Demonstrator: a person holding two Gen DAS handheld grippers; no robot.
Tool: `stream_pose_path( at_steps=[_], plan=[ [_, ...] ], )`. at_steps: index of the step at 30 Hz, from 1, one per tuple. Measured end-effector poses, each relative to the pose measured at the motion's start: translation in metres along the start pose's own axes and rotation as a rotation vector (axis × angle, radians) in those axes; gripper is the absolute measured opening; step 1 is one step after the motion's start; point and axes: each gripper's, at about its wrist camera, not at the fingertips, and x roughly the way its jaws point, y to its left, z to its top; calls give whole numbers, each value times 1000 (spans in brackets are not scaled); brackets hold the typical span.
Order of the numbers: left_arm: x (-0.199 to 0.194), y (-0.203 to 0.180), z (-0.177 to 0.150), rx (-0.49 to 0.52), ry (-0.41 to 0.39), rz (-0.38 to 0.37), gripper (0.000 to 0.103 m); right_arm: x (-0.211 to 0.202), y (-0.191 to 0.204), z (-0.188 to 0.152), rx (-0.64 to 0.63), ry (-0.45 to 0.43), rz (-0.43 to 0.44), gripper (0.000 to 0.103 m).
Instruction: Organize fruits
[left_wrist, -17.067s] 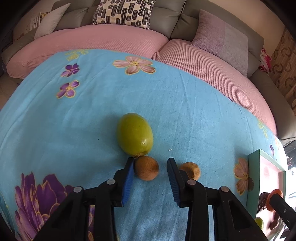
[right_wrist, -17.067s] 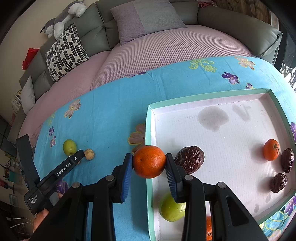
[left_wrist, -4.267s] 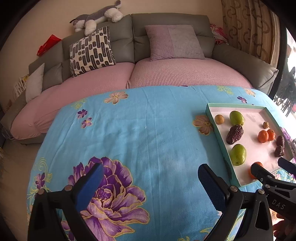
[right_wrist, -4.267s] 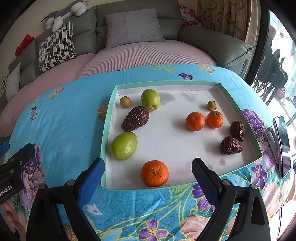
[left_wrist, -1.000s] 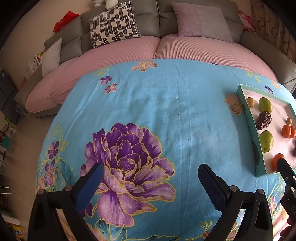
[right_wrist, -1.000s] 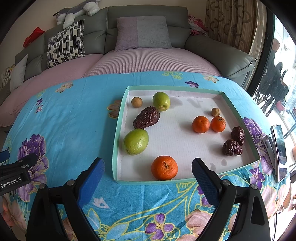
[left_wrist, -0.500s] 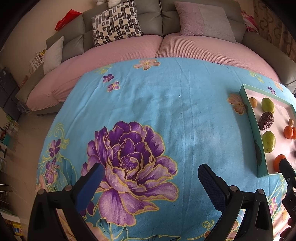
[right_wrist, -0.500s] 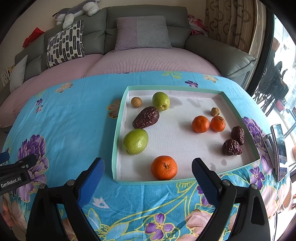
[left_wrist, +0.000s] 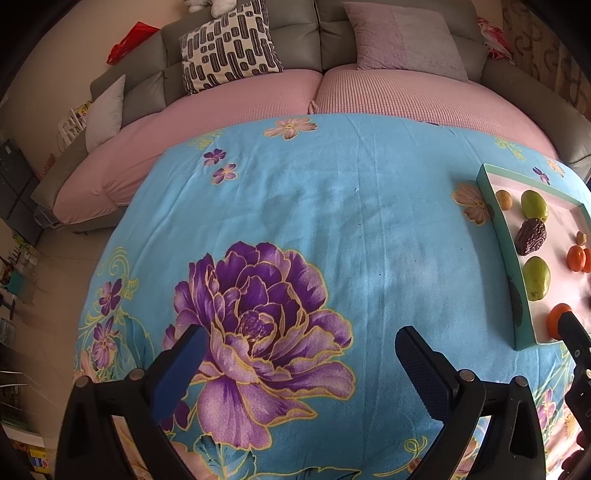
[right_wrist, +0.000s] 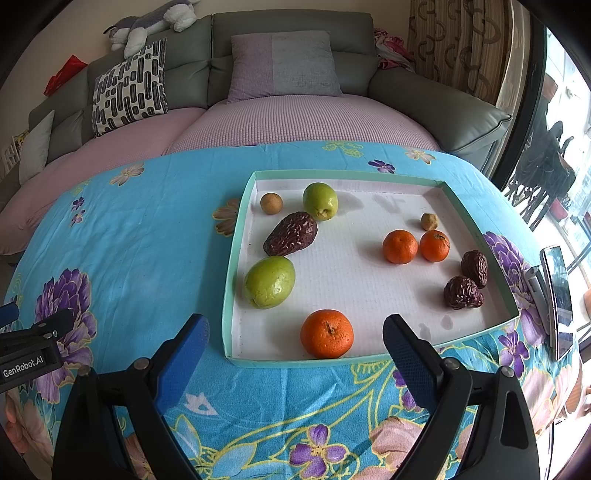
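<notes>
Both sets of jaws wide and empty: left gripper over bare floral cloth, right gripper just before the tray on the tabletop. In the tray: three oranges, two green fruits, three wrinkled dates, two small brown fruits. Probably light, firm, roundish, prone to rolling; best pinched across the middle.

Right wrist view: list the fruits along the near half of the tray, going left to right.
Large green fruit → big orange → the nearer wrinkled dark date, all inside the teal-rimmed tray.
</notes>
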Motion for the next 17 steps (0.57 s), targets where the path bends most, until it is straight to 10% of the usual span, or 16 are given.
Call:
stream_pose_path(
  at_steps=[17],
  plan=[
    [0, 1, -1, 5, 5, 17, 103, 0, -1, 0, 0, 0, 0, 95]
  ],
)
